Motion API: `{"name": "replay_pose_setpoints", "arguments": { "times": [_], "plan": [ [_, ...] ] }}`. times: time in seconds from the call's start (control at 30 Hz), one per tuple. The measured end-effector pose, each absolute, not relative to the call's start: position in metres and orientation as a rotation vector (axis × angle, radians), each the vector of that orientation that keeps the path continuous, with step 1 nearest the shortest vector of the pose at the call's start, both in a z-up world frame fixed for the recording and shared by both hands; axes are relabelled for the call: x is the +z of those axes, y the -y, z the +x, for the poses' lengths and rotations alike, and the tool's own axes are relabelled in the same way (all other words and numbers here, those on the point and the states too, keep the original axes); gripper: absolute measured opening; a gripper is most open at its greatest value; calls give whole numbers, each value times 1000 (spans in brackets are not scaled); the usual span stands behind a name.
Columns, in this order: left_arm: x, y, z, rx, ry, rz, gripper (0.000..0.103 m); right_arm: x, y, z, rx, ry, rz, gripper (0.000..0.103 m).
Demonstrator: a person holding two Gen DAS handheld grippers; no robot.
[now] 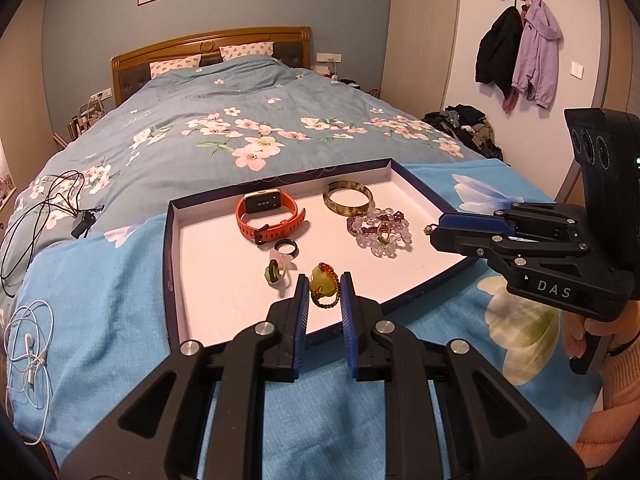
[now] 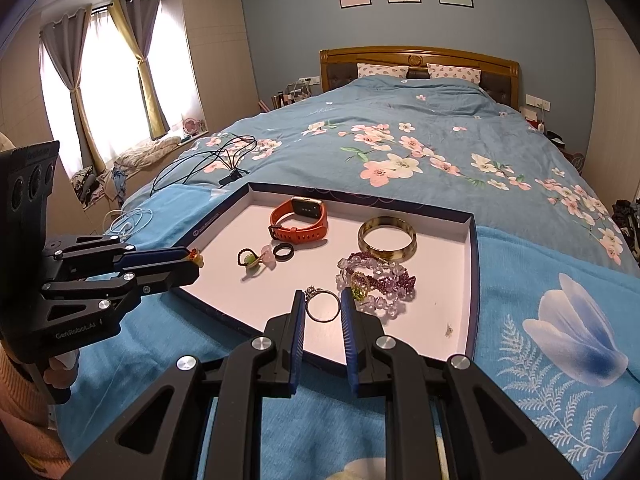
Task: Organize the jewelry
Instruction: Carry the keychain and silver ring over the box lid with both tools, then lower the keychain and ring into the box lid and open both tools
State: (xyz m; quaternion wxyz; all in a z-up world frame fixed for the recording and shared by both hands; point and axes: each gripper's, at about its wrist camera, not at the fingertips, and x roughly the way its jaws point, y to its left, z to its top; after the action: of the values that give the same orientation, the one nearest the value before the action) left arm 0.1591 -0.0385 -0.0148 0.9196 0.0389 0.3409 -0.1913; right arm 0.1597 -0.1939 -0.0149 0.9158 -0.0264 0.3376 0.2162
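A shallow white tray (image 1: 208, 264) (image 2: 448, 308) lies on a blue cloth on the bed. In it are an orange watch (image 1: 269, 216) (image 2: 300, 220), an amber bangle (image 1: 347, 197) (image 2: 387, 238), purple bead bracelets (image 1: 378, 230) (image 2: 378, 280), a black ring (image 1: 286, 247) (image 2: 283, 251) and a small green-bead piece (image 1: 273, 272) (image 2: 248, 259). My left gripper (image 1: 324, 292) (image 2: 192, 258) is shut on a green pendant with a bead cord (image 1: 323, 282). My right gripper (image 2: 322, 304) (image 1: 436, 229) is shut on a silver ring (image 2: 322, 304).
Black cables (image 1: 44, 204) and white earphones (image 1: 30, 344) lie on the bed left of the tray. Floral duvet and pillows stretch behind. Clothes pile (image 1: 468, 126) and hanging jackets (image 1: 520, 48) are at the right. A curtained window (image 2: 100, 64) is at the left.
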Motion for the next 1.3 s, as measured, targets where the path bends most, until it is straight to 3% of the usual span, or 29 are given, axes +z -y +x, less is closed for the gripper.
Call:
{"name": "replay_pose_setpoints", "arguments": {
  "times": [1.3],
  "plan": [
    [-18, 32, 169, -379, -708, 83, 16, -26, 198, 178, 427, -716, -36, 16]
  ]
}}
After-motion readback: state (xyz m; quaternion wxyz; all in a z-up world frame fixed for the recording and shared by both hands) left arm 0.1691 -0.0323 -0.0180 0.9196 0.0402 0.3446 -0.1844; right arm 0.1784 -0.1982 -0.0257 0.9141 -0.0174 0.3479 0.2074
